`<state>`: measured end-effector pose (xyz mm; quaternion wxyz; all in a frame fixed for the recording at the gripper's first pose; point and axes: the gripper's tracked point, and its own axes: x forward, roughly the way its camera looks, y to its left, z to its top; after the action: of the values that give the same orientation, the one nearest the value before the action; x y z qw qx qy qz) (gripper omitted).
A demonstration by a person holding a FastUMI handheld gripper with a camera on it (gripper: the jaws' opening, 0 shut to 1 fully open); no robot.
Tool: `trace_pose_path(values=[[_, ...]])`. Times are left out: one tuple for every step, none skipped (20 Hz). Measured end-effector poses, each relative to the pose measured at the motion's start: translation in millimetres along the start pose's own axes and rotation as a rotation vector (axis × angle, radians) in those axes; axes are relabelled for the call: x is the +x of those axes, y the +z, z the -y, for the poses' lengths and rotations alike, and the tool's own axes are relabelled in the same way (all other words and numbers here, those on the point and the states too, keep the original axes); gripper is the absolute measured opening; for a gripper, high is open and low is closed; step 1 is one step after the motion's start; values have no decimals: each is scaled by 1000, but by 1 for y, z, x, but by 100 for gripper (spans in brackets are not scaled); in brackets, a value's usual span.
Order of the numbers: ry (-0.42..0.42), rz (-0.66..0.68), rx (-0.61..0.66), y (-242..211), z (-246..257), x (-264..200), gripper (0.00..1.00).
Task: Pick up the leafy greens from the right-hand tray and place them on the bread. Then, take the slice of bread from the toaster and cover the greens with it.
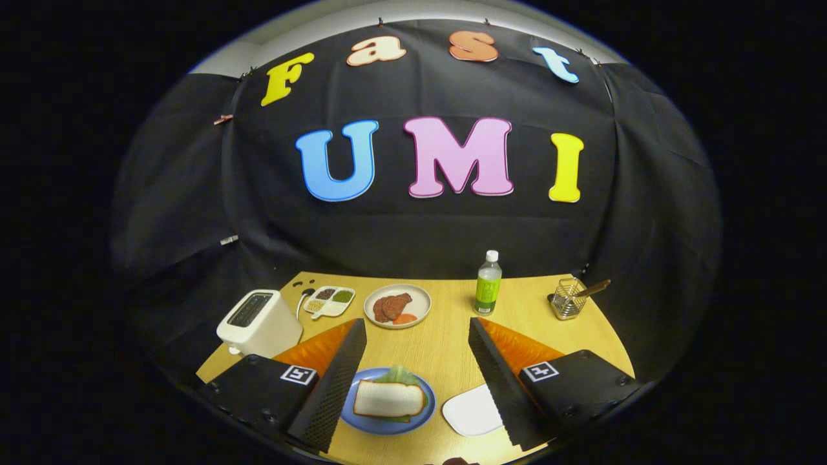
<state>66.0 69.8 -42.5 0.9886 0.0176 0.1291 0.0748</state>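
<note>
A blue plate [362, 420] lies between my fingers, close to the left one. On it a slice of bread [388, 398] covers leafy greens [398, 374], whose edges stick out beyond the slice and beneath it. My gripper [417, 332] stands open above the table, with nothing between its black fingers [342, 361]. The white tray [470, 412] lies beside the right finger, with no greens on it. The white toaster [258, 323] stands beyond the left finger; its slot looks dark.
Beyond the fingers are a round plate with brown meat and an orange slice [397, 305], a divided dish of seeds [329, 300], a green bottle [488, 284] and a wire holder with a wooden-handled utensil [570, 298]. The wooden table [446, 349] ends at the black cloth.
</note>
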Motion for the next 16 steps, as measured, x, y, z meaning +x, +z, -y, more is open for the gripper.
trace_pose_path(values=[[4,31,6,8,1,-8,99],[-3,53,11,11,4,-16,99],[-14,69,14,12,10,-24,99],[-23,79,15,11,15,-33,99],[-36,81,16,7,19,-41,99],[-45,78,17,3,23,-47,99],[-55,74,22,-1,27,-52,99],[-63,66,30,-4,30,-55,99],[-70,63,40,-7,32,-57,99],[-77,62,49,-7,36,-59,99],[-85,64,56,-7,40,-59,99],[-91,65,60,-8,43,-59,99],[-94,62,65,-10,44,-59,99],[-93,57,72,-11,44,-59,99],[-94,53,75,-13,45,-58,99],[-94,51,73,-14,47,-58,99]])
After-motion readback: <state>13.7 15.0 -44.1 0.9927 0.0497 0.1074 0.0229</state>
